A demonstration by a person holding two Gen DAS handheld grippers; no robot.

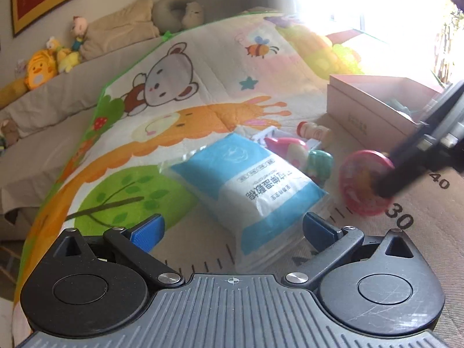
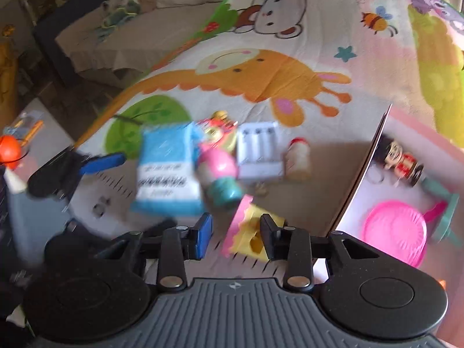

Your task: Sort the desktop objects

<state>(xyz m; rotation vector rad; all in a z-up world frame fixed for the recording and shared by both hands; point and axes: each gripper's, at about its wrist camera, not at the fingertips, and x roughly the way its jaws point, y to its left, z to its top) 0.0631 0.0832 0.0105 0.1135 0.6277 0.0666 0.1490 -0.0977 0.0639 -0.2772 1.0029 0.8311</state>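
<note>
Plush toys (image 1: 49, 58) line the sofa (image 1: 58, 98) beyond

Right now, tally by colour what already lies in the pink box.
Pink: 1, the round disc
Teal: 1, the teal piece beside it
Red and black: 1, the doll figure
Total: 3 in the box

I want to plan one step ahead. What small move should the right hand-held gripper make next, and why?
Probably lower the right hand-held gripper onto the round pink-rimmed toy with the yellow picture and close. The toy appears between its partly open fingers but ungripped, on the mat beside the pale pink cardboard box, which already holds other toys.
</note>
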